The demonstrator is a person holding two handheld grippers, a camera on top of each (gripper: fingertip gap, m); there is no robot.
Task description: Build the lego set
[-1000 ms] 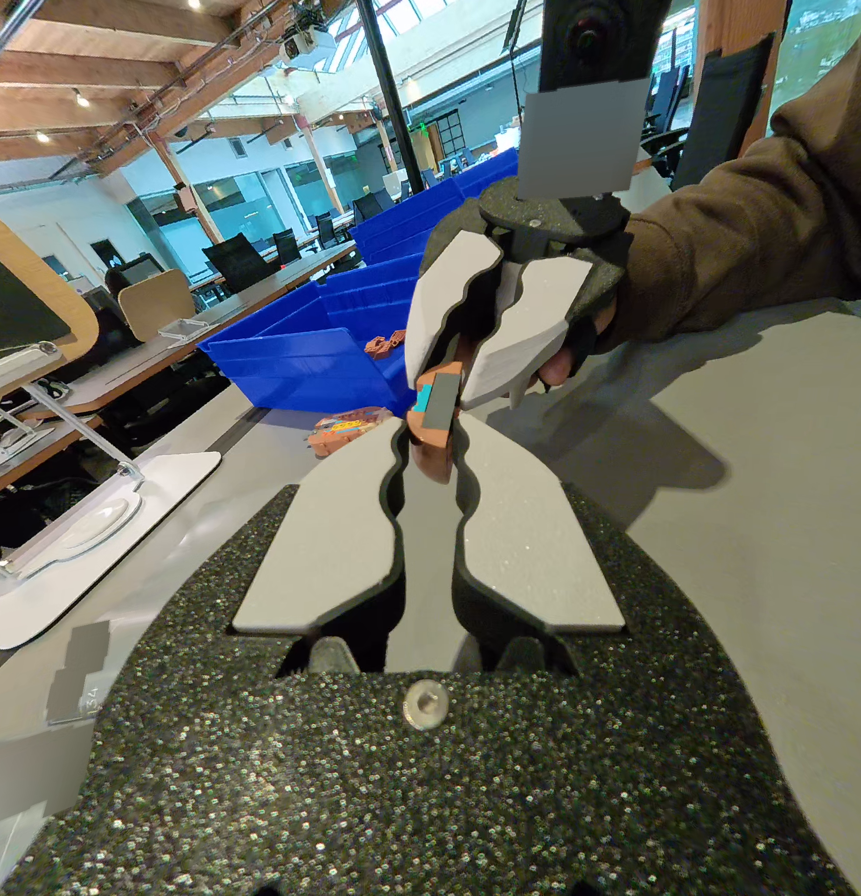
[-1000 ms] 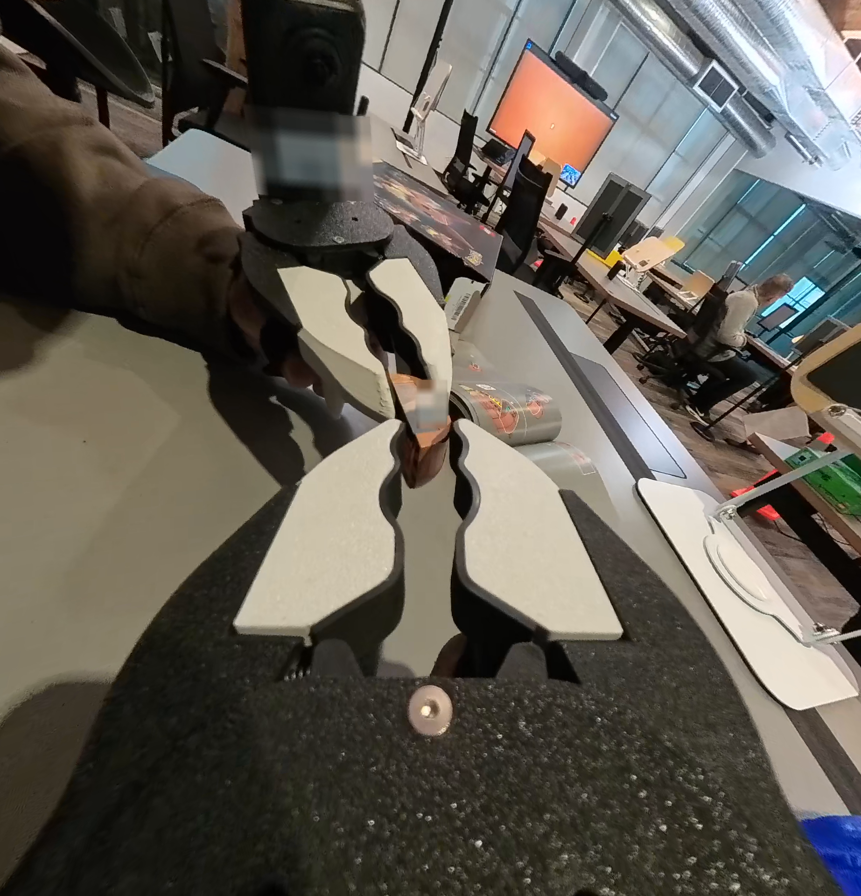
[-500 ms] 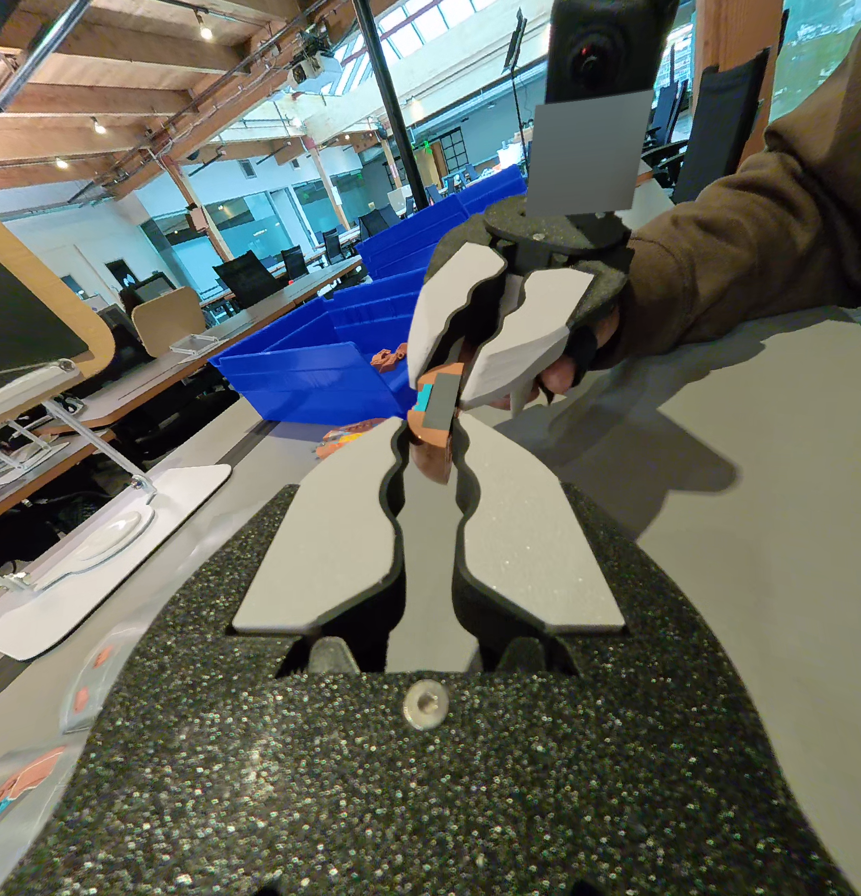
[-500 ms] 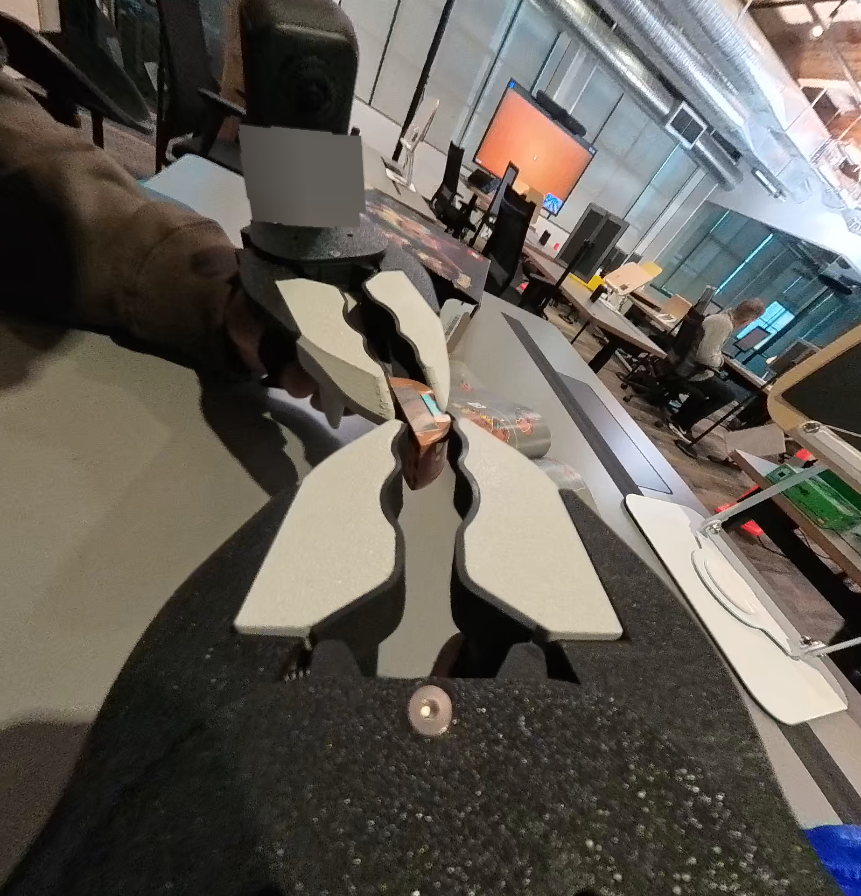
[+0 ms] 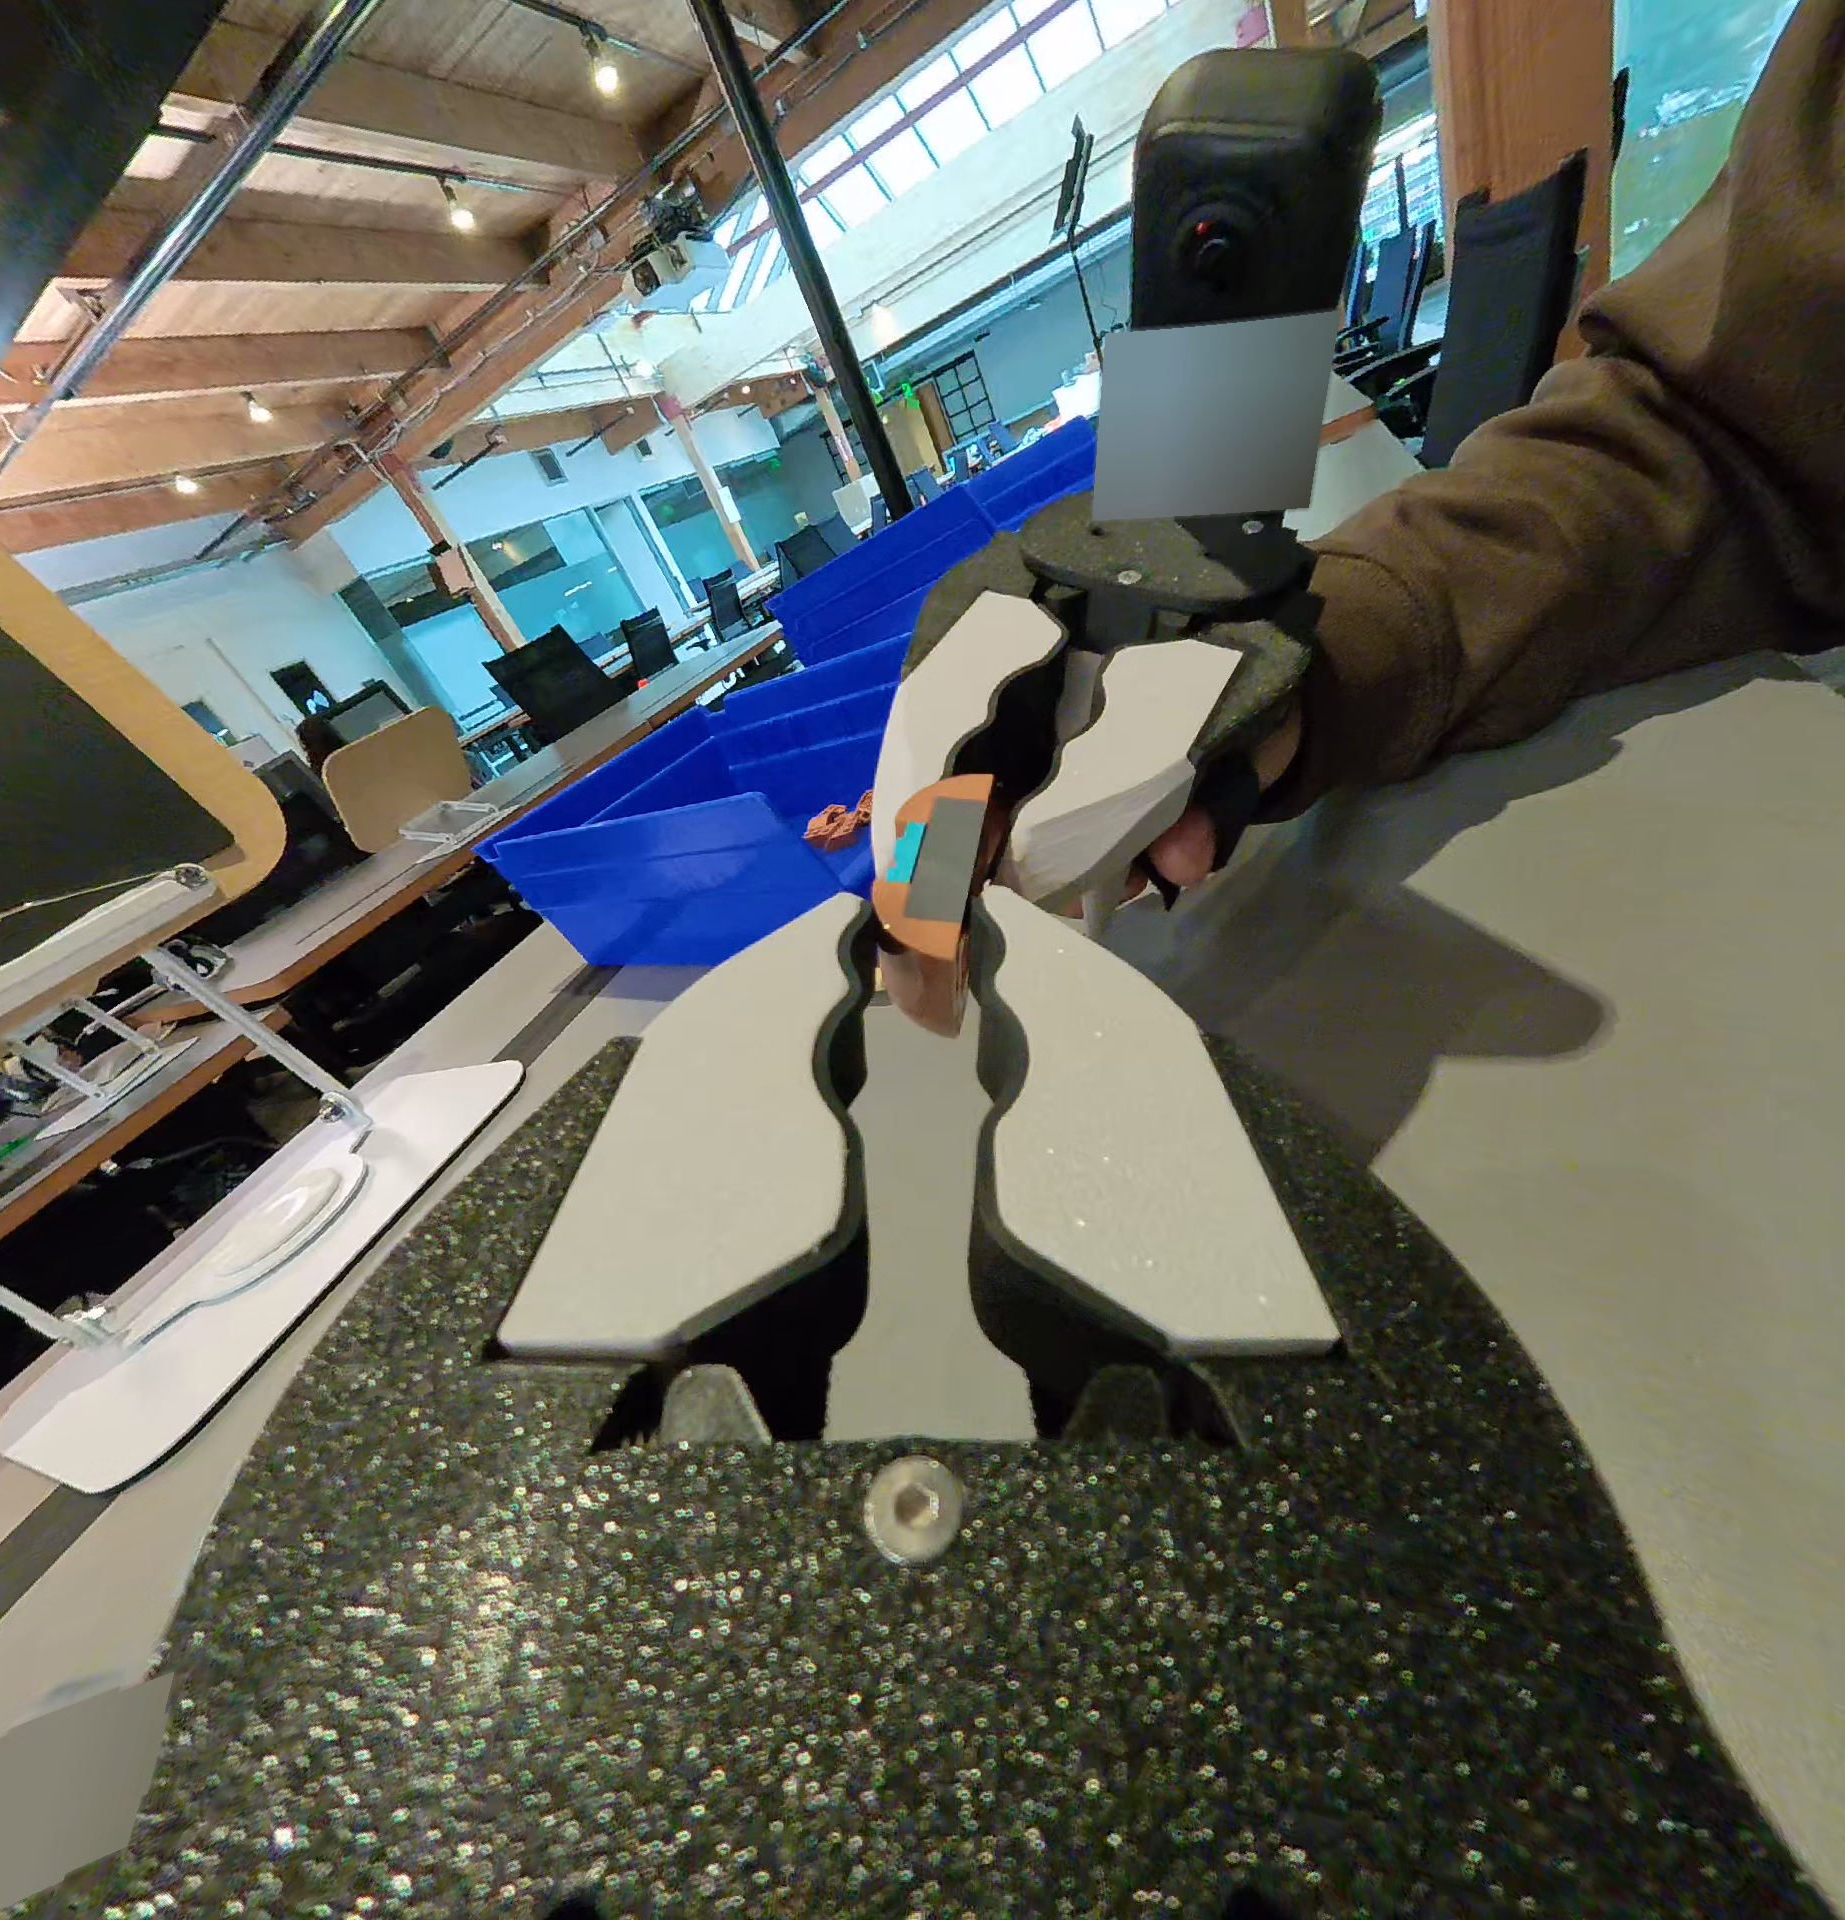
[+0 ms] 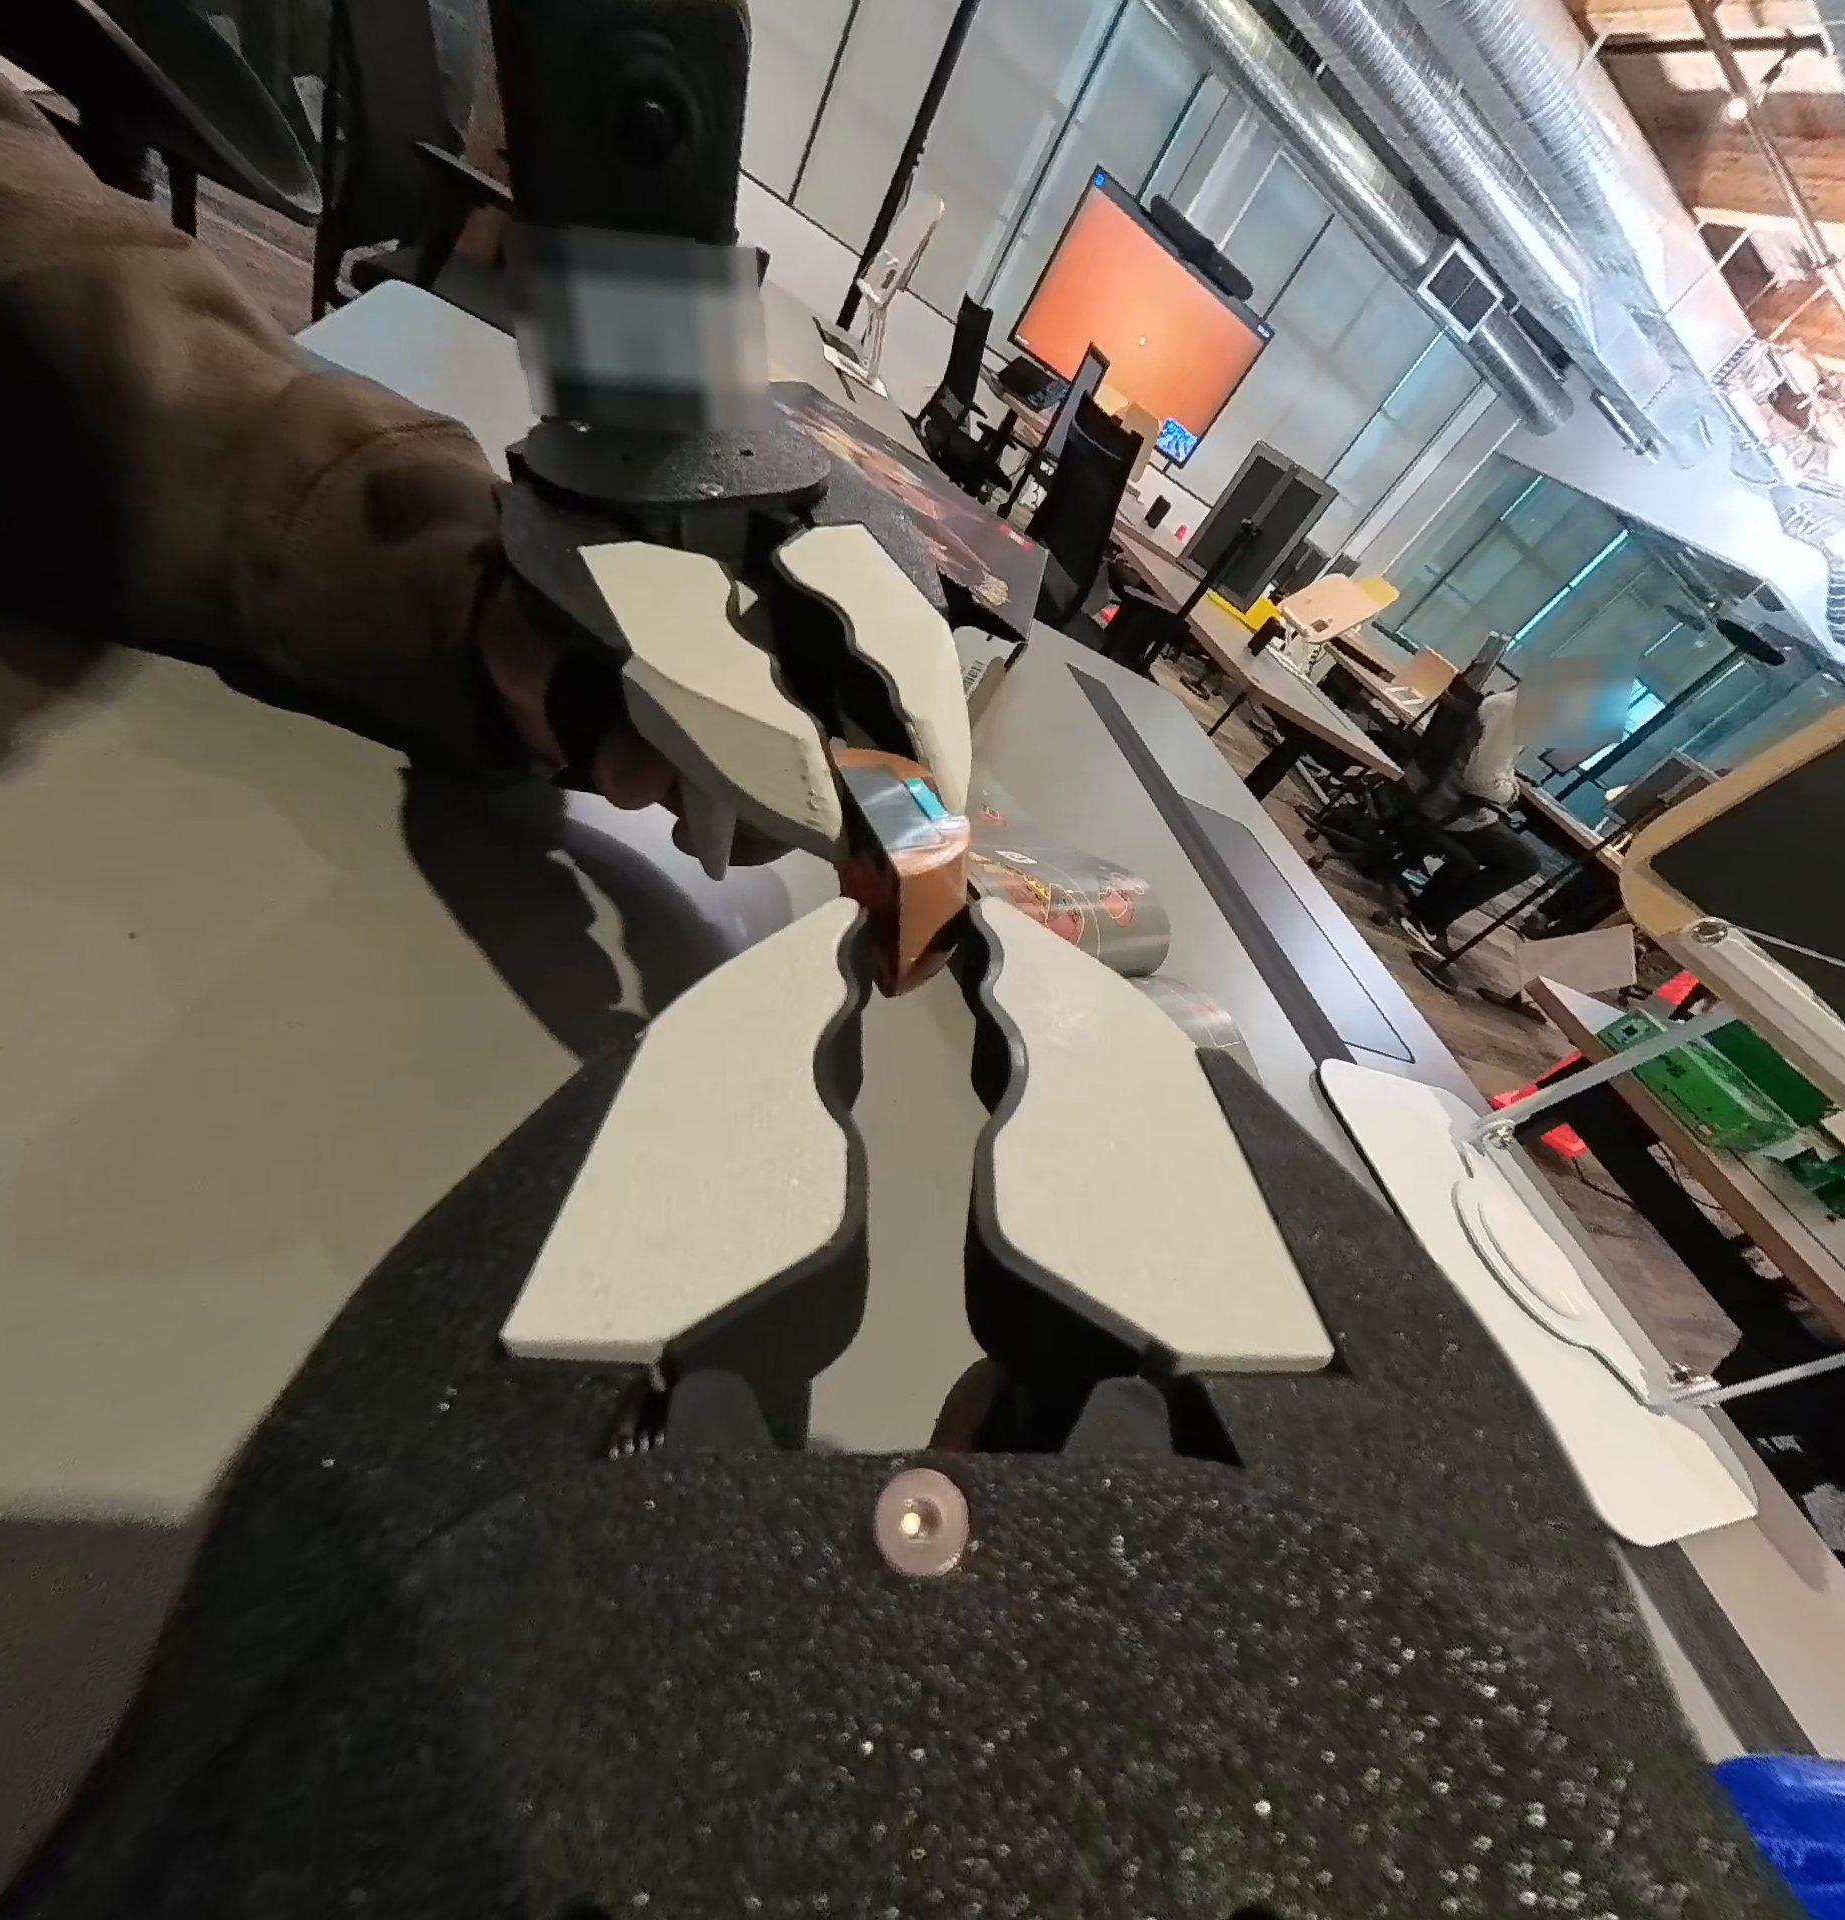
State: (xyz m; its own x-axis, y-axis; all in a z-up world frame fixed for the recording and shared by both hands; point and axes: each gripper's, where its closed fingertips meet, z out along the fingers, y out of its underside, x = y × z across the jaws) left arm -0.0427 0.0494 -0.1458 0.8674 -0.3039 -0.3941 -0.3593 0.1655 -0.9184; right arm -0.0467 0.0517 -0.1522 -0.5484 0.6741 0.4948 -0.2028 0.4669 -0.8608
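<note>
Brown lego assembly (image 5: 923, 914) with a teal accent and a grey face, pinched from both ends and held in the air above the grey surface (image 5: 1624, 1143). Left hand-held gripper (image 5: 918, 935) narrowed to a slim gap, tips clamped on the near end of the piece; right hand-held gripper (image 6: 913, 935) likewise nearly closed on the same assembly (image 6: 902, 883) from the opposite side, each one facing the other just ahead of its own tips.

Probably a joining step: two sub-parts pressed together, or one seated onto the other, though the seam itself hides between the tips. Next move likely calls for a firm squeeze along the shared axis, both grips kept square so studs line up, with no twisting that might pop the piece loose.

Only in the left wrist view: blue bins (image 5: 689, 852) ahead and left of the tips, a few brown bricks (image 5: 840, 821) inside one. Only in the right wrist view: a shiny printed bag (image 6: 1084, 914) lying on the surface just beyond the tips, and a dark printed box (image 6: 928, 540) farther off behind the opposing hand-held gripper.
</note>
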